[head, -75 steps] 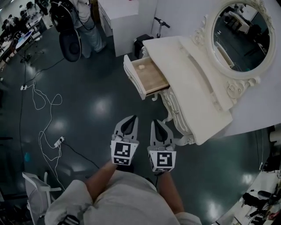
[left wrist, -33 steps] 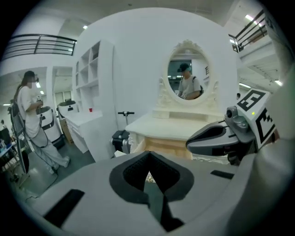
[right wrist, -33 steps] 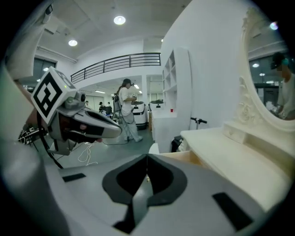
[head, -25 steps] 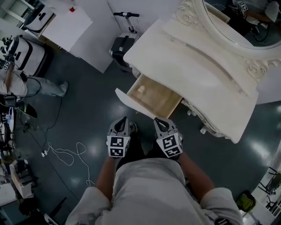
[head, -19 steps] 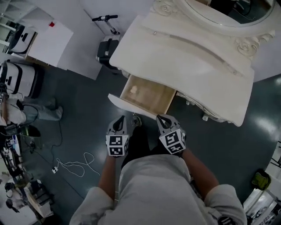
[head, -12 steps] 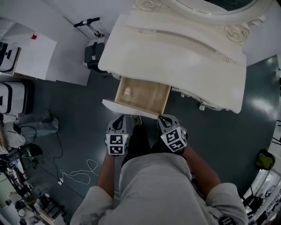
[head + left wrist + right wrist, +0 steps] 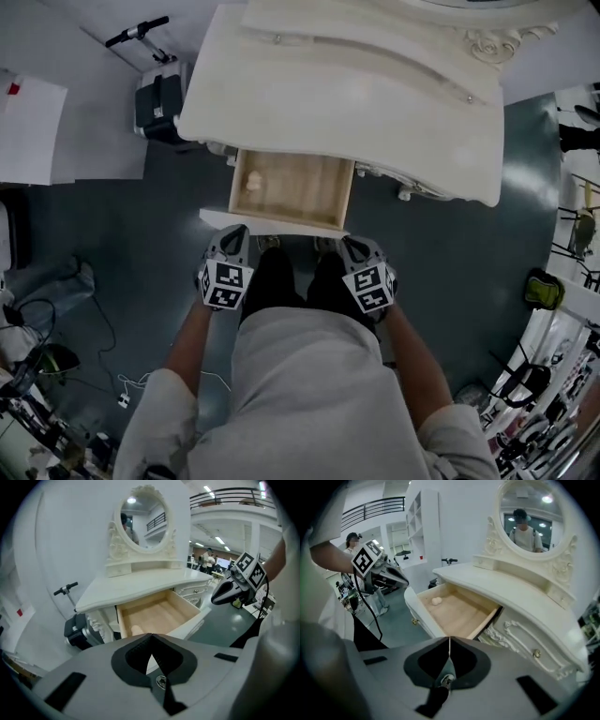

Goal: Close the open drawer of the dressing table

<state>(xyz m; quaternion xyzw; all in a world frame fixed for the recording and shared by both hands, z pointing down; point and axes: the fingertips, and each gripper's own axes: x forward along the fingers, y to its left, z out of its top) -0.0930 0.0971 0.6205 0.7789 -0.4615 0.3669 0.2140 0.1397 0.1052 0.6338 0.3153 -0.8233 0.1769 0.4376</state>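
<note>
Jaws of left gripper [image 7: 233, 239] and right gripper [image 7: 353, 248] together, empty. Both poised just before open drawer [image 7: 292, 187]: blunt closed tips likely suit pushing it into dressing table [image 7: 347, 103].

A pale grey short-sleeved shirt [image 7: 309, 394] is being worn over dark trousers [image 7: 286, 281]. The left gripper [image 7: 232, 236] and the right gripper [image 7: 354, 248] are being seen as light grey shells tapering to dark tips. Black-and-white square markers are being displayed on the left marker cube [image 7: 223, 284] and the right marker cube [image 7: 367, 286]. In the left gripper view, black ribbed pads [image 7: 133, 656] and a small screw [image 7: 161, 680] at their foot are being shown.
</note>
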